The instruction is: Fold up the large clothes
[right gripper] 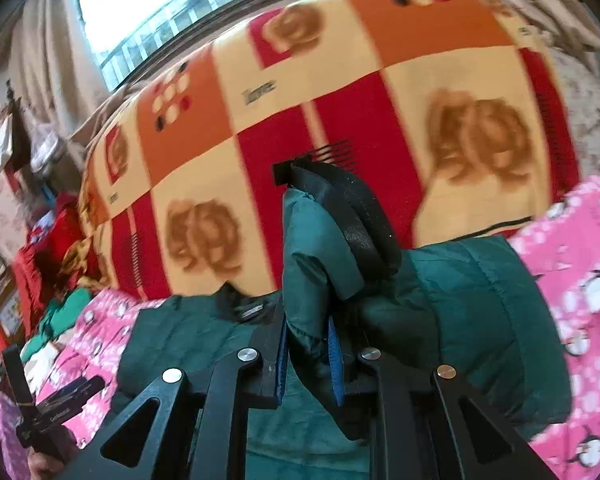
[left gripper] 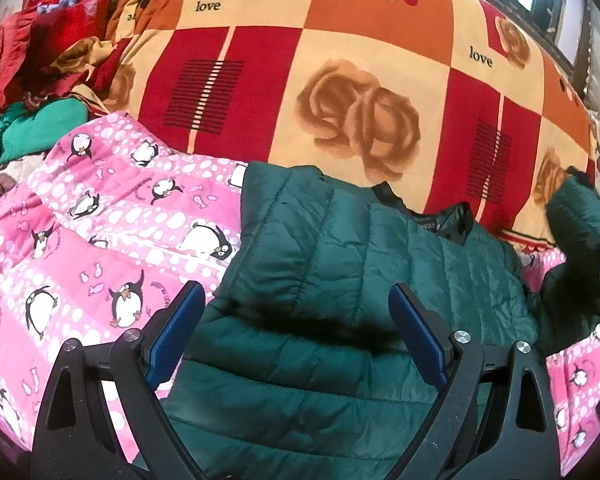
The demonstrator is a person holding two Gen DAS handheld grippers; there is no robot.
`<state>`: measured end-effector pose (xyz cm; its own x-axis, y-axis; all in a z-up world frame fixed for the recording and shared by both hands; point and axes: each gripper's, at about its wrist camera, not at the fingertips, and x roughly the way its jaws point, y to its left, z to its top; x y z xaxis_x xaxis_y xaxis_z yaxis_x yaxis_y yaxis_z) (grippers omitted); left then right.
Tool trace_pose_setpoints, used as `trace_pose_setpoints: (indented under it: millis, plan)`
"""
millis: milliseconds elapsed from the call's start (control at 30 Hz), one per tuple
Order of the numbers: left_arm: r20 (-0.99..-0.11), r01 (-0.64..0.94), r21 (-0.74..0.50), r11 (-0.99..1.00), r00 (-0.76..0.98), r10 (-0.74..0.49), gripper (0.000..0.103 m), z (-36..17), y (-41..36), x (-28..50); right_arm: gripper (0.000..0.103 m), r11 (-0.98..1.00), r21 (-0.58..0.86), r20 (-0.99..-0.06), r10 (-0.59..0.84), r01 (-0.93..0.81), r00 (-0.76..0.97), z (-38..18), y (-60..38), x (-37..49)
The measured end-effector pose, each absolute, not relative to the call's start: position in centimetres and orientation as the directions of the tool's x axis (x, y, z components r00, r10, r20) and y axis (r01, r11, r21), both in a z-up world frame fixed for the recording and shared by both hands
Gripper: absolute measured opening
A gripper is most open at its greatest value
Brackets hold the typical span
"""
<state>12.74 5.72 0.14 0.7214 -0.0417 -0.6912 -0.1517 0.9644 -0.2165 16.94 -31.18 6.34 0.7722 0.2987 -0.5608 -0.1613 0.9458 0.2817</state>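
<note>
A dark green quilted jacket [left gripper: 340, 264] lies on a pink penguin blanket [left gripper: 100, 240], its left side folded over the body and its black collar toward the far side. My left gripper [left gripper: 296, 320] is open just above the jacket's near part, holding nothing. My right gripper [right gripper: 308, 360] is shut on the jacket's right sleeve [right gripper: 320, 248] and holds it raised, the black cuff [right gripper: 360, 216] standing up. That raised sleeve shows in the left wrist view [left gripper: 576, 216] at the far right.
A red, orange and cream rose blanket [left gripper: 340, 80] covers the bed beyond. Red and green clothes [left gripper: 40, 80] are piled at the far left. A window [right gripper: 160, 12] is behind the bed. The left gripper shows in the right wrist view [right gripper: 56, 408] at lower left.
</note>
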Motion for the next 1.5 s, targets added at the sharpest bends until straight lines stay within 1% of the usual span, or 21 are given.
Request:
trace_pose_setpoints:
  millis: [133, 267, 467, 600, 633, 667, 700, 733, 800, 900, 1000, 1067, 1133, 1200, 1233, 1367, 1400, 1467, 1500]
  plan:
    - [-0.690, -0.168, -0.236, 0.957, 0.723, -0.043, 0.093, 0.2, 6.5, 12.8, 0.016, 0.937, 0.268, -0.594, 0.345, -0.226, 0.726, 4.7, -26.9, 17.6]
    - [-0.690, -0.187, -0.265, 0.946, 0.722, -0.051, 0.093, 0.1, 7.4, 12.9, 0.016, 0.917, 0.279, -0.636, 0.398, -0.284, 0.661, 1.8, -22.3, 18.7]
    - [-0.695, -0.202, -0.304, 0.931, 0.716, -0.071, 0.093, -0.3, 8.5, 13.4, 0.016, 0.900, 0.305, -0.699, 0.433, -0.310, 0.569, -3.3, -17.4, 20.1]
    - [-0.699, -0.196, -0.329, 0.924, 0.709, -0.099, 0.093, -0.7, 8.6, 13.7, 0.018, 0.894, 0.312, -0.730, 0.442, -0.321, 0.522, -5.1, -15.9, 20.4]
    - [-0.698, -0.193, -0.337, 0.921, 0.708, -0.108, 0.093, -0.7, 8.6, 13.8, 0.021, 0.896, 0.304, -0.731, 0.438, -0.325, 0.523, -5.0, -15.9, 20.4]
    - [-0.696, -0.187, -0.350, 0.918, 0.707, -0.122, 0.093, -0.7, 8.5, 13.8, 0.032, 0.888, 0.315, -0.726, 0.453, -0.335, 0.517, -4.6, -16.0, 20.2]
    - [-0.694, -0.182, -0.362, 0.914, 0.707, -0.134, 0.093, -0.7, 8.4, 13.9, 0.045, 0.879, 0.334, -0.723, 0.471, -0.341, 0.506, -4.1, -16.3, 20.2]
    - [-0.692, -0.179, -0.373, 0.910, 0.708, -0.144, 0.093, -0.6, 8.4, 13.9, 0.048, 0.871, 0.350, -0.718, 0.486, -0.344, 0.499, -3.6, -16.5, 20.0]
    - [-0.681, -0.171, -0.404, 0.899, 0.712, -0.170, 0.093, -0.4, 8.2, 13.9, 0.048, 0.864, 0.349, -0.710, 0.496, -0.362, 0.499, -2.3, -16.8, 19.4]
    - [-0.663, -0.153, -0.444, 0.883, 0.719, -0.209, 0.093, 0.1, 7.9, 14.1, 0.048, 0.874, 0.302, -0.702, 0.473, -0.380, 0.533, -0.2, -17.6, 18.1]
    - [-0.649, -0.129, -0.476, 0.870, 0.719, -0.248, 0.093, 0.8, 7.1, 14.5, 0.048, 0.887, 0.290, -0.694, 0.454, -0.360, 0.558, 1.7, -19.6, 17.2]
    - [-0.652, -0.114, -0.482, 0.869, 0.710, -0.268, 0.095, 1.0, 6.0, 15.2, 0.049, 0.894, 0.288, -0.679, 0.444, -0.344, 0.585, 3.0, -21.3, 16.5]
    - [-0.667, -0.099, -0.478, 0.873, 0.687, -0.287, 0.096, 0.8, 4.7, 16.0, 0.052, 0.906, 0.272, -0.666, 0.421, -0.325, 0.616, 4.2, -23.1, 15.8]
    - [-0.687, -0.092, -0.466, 0.880, 0.664, -0.294, 0.096, 0.5, 3.3, 16.9, 0.065, 0.919, 0.259, -0.653, 0.394, -0.299, 0.647, 5.3, -25.2, 15.1]
    - [-0.702, -0.097, -0.449, 0.888, 0.654, -0.283, 0.096, 0.3, 2.6, 17.4, 0.066, 0.925, 0.255, -0.646, 0.380, -0.282, 0.662, 5.7, -26.3, 14.8]
    - [-0.730, -0.126, -0.415, 0.901, 0.637, -0.247, 0.096, -0.8, 0.7, 18.9, 0.066, 0.941, 0.262, -0.621, 0.333, -0.213, 0.709, 6.8, -30.3, 13.7]
    - [-0.731, -0.128, -0.410, 0.903, 0.638, -0.242, 0.094, -1.0, 0.5, 19.2, 0.066, 0.945, 0.264, -0.615, 0.318, -0.191, 0.722, 6.9, -31.4, 13.5]
    - [-0.731, -0.115, -0.391, 0.913, 0.642, -0.233, 0.056, -1.4, -0.1, 19.9, 0.066, 0.953, 0.276, -0.617, 0.275, -0.125, 0.737, 6.6, -33.4, 13.4]
    - [-0.746, -0.104, -0.368, 0.924, 0.626, -0.227, 0.020, -1.6, -0.4, 20.5, 0.066, 0.953, 0.285, -0.622, 0.267, -0.105, 0.736, 6.3, -34.1, 13.4]
